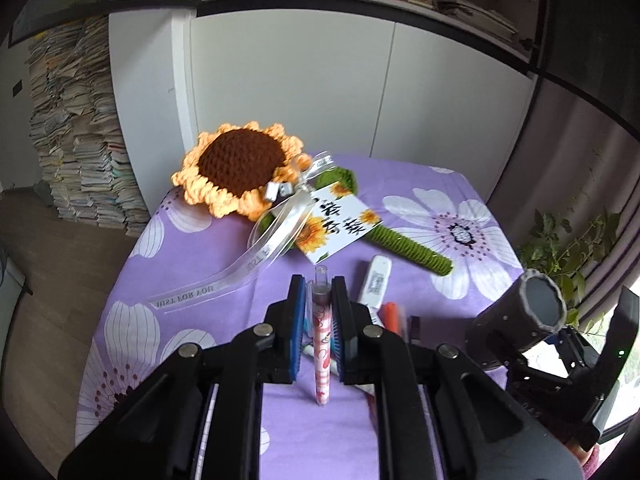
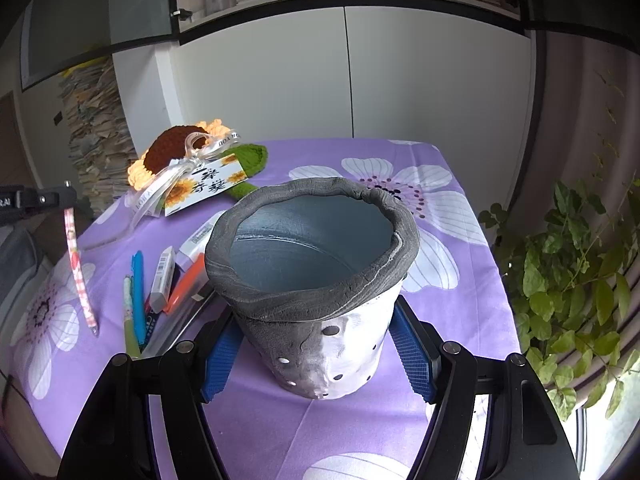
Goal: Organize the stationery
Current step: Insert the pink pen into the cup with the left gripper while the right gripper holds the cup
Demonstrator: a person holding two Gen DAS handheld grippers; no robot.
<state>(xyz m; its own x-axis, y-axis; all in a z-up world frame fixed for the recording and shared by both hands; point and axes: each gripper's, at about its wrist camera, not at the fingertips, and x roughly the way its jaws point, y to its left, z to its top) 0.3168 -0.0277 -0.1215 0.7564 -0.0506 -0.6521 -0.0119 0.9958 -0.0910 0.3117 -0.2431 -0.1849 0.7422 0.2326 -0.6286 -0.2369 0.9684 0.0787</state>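
My left gripper point(image 1: 319, 292) is shut on a pink checked pen point(image 1: 321, 344) and holds it above the purple flowered tablecloth point(image 1: 224, 264). In the right wrist view that pen point(image 2: 78, 268) hangs point down at the left, under the left gripper point(image 2: 66, 202). My right gripper point(image 2: 316, 348) is shut on a grey and white pen holder point(image 2: 320, 292), empty inside and lifted off the cloth; it also shows in the left wrist view point(image 1: 520, 328). Loose stationery lies left of the holder: a blue pen point(image 2: 138, 292), a white correction tape point(image 2: 163, 280), an orange marker point(image 2: 186, 284) and a white eraser point(image 2: 196, 240).
A crocheted sunflower point(image 1: 240, 168) with a ribbon and a card point(image 1: 340, 220) lies at the table's back left. White cabinets stand behind the table. A leafy plant point(image 2: 576, 288) is at the right edge. Stacks of paper point(image 1: 76, 140) stand on the floor at left.
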